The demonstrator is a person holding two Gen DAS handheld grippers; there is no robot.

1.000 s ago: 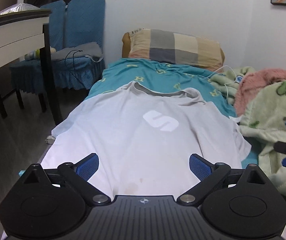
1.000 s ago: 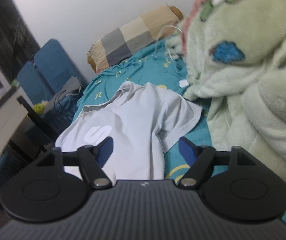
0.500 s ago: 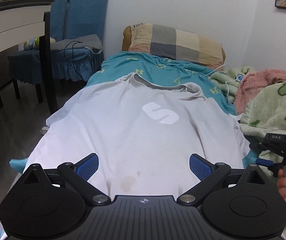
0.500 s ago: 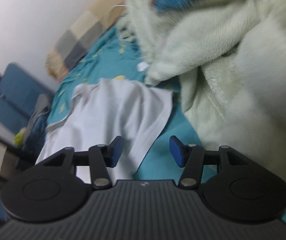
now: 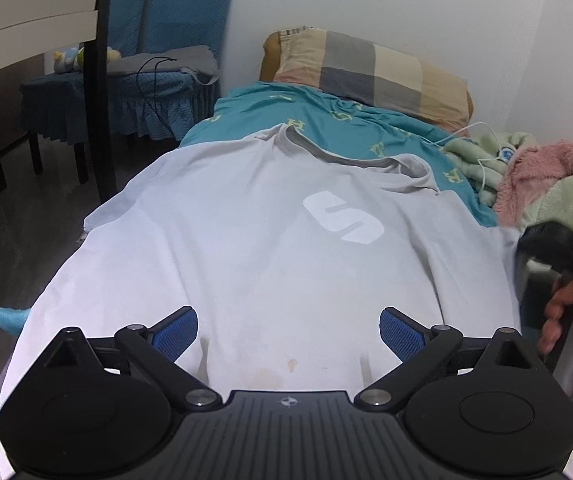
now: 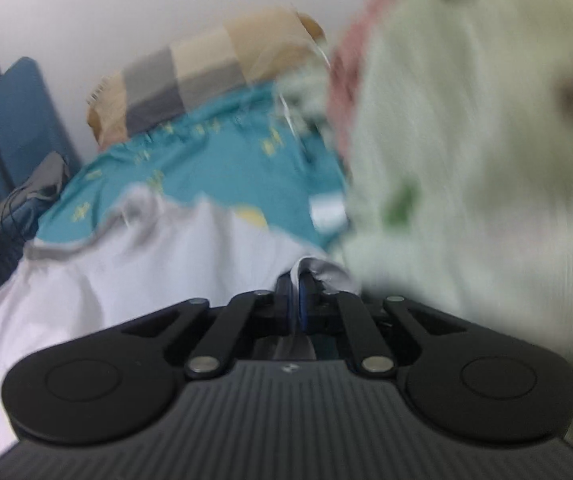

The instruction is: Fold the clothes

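Shirt (image 5: 270, 248) flat on bed (image 5: 326, 120), collar at 12. My right gripper (image 6: 297, 294) pinches the 3 o'clock sleeve to fold inward; left gripper (image 5: 288, 330) jaws wide, hovering over hem.

Right tool (image 6: 295, 294) went from spread beside the T-shirt (image 6: 174, 248) sleeve to clamped on its edge.

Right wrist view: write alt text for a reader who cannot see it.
The right gripper is shut on a fold of the white T-shirt's edge, on a teal bedsheet. A blurred pale green fleece blanket fills the right side; a checked pillow lies against the far wall.
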